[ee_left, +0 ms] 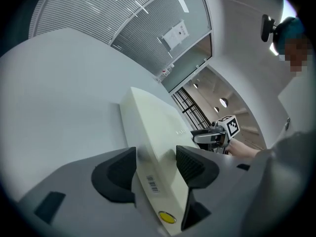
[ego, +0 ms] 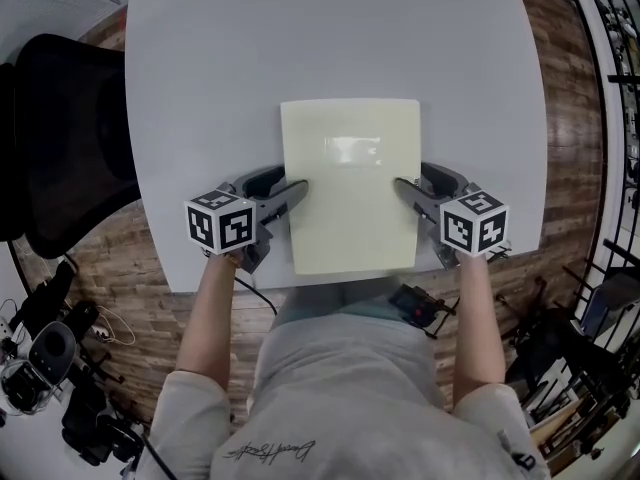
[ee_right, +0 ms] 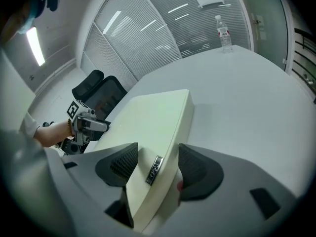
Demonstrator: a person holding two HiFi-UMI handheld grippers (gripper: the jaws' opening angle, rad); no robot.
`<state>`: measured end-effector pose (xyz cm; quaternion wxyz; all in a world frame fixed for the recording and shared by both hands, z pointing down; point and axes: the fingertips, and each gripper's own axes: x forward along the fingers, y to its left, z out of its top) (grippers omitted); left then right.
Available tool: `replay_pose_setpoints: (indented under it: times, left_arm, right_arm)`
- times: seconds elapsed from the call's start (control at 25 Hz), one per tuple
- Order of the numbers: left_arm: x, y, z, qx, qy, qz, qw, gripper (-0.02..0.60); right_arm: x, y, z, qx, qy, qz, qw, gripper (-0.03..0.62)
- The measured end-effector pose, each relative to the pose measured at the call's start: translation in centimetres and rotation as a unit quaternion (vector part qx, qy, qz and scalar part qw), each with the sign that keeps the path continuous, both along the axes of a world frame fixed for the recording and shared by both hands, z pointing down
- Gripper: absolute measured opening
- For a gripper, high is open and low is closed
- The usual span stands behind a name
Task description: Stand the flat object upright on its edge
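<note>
The cream panel (ego: pixel 350 183) lay flat on the bench (ego: pixel 200 88) between the two tongs, its near edge just inside the bench's near rim. The left tongs (ego: pixel 297 190) and right tongs (ego: pixel 405 188) stood open, each straddling one side edge of the panel without clamping it. Wide bench surface stretched beyond the tongs and the panel's far edge.

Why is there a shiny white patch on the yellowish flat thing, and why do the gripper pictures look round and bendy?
Head view: the white patch is glare, a light reflecting off the flat object, whose top is smooth. Left gripper view and right gripper view: wide-angle lenses bend straight lines and darken the corners.
</note>
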<state>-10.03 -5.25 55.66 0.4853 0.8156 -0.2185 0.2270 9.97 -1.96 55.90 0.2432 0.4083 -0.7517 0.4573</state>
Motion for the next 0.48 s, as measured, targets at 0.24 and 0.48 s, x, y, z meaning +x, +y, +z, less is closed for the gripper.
replay_pose_setpoints:
  times: [0.24, 0.48]
  left_arm:
    - [0.37, 0.05, 0.7, -0.019, -0.01, 0.012, 0.9997, 0.268]
    - [0.5, 0.02, 0.67, -0.031, -0.027, 0.024, 0.9989, 0.264]
  right_arm:
    - [0.07, -0.05, 0.58, -0.026, -0.004, -0.011, 1.0, 0.272]
    - [-0.04, -0.12, 0.42, -0.038, -0.002, -0.013, 0.999, 0.259]
